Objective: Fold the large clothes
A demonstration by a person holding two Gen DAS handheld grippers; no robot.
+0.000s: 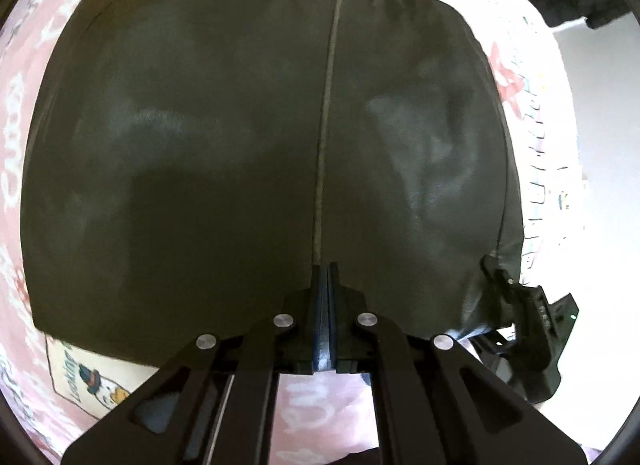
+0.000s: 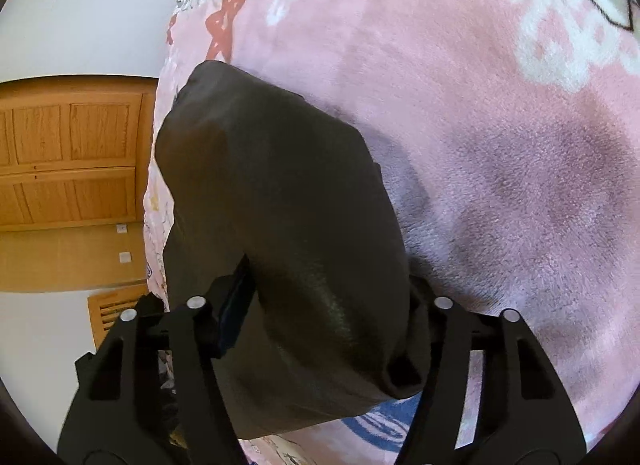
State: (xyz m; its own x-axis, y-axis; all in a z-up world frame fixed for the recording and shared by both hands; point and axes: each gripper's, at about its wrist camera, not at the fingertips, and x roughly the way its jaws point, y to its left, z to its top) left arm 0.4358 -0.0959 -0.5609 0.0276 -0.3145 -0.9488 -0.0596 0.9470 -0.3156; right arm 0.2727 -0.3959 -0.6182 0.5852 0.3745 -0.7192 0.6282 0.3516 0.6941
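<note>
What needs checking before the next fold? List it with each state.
1. Left gripper shut at the dark garment's near edge: ok.
2. Cloth actually pinched in the left jaws: cannot tell.
3. Right gripper has a thick fold of the garment between its jaws: ok.
4. Right jaws pressing firmly: cannot tell.
5. Garment lies smooth on the pink blanket: ok.
6. Centre seam straight: ok.

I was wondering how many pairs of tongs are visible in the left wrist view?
2. The left tongs sit bottom centre, shut on the near edge of the dark garment; the right tongs are at lower right, at the garment's corner. None appears hidden.
</note>
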